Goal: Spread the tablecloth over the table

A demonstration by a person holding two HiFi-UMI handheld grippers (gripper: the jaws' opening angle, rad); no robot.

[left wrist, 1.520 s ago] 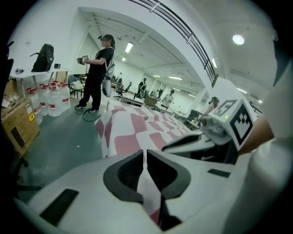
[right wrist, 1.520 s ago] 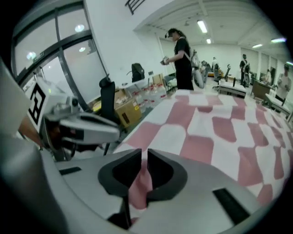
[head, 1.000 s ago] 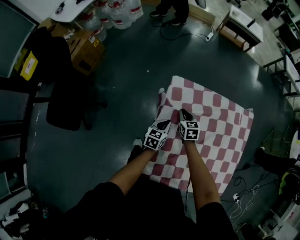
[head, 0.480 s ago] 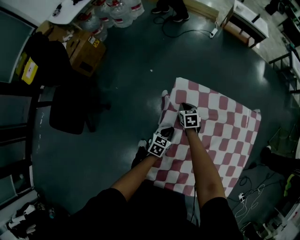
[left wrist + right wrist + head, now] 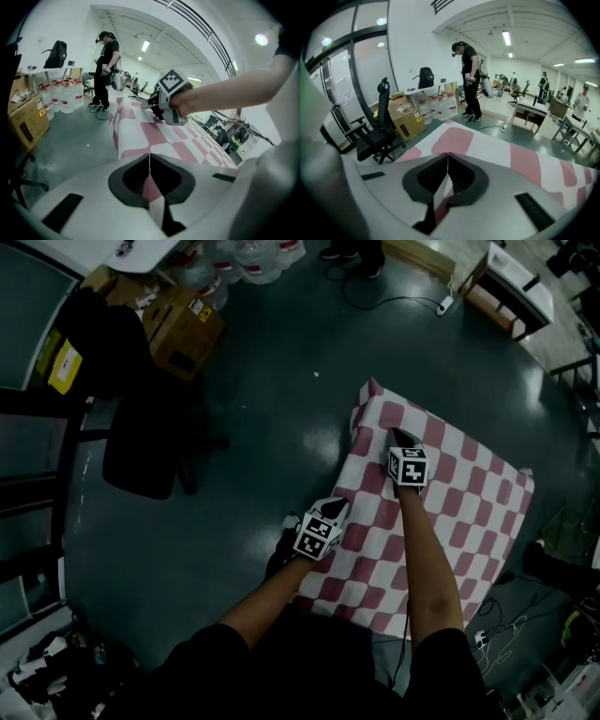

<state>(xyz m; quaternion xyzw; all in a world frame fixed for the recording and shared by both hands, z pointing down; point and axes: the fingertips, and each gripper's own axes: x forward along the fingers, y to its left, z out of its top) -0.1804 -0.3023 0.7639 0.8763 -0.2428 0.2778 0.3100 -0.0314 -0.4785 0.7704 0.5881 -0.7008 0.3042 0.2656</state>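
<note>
A red-and-white checked tablecloth [image 5: 450,502] lies over the table at the right of the head view. My left gripper [image 5: 335,509] is at the cloth's near left edge and shut on it. In the left gripper view a strip of cloth [image 5: 151,183] shows pinched between the closed jaws. My right gripper [image 5: 400,437] is farther along, near the far left corner, shut on the tablecloth. In the right gripper view a fold of cloth [image 5: 439,193] sits between its jaws. The right gripper [image 5: 164,101] also shows over the cloth in the left gripper view.
A black office chair [image 5: 141,442] stands left of the table, with a cardboard box [image 5: 183,329] and water bottles [image 5: 253,254] behind it. A person [image 5: 469,79] stands beyond the table. A white desk [image 5: 511,287] is far right, and cables [image 5: 497,615] lie on the floor at right.
My right gripper has moved away from the left one toward the far corner, and the bunched fold at the cloth's left edge has pulled out flat. The left gripper has sunk slightly.
</note>
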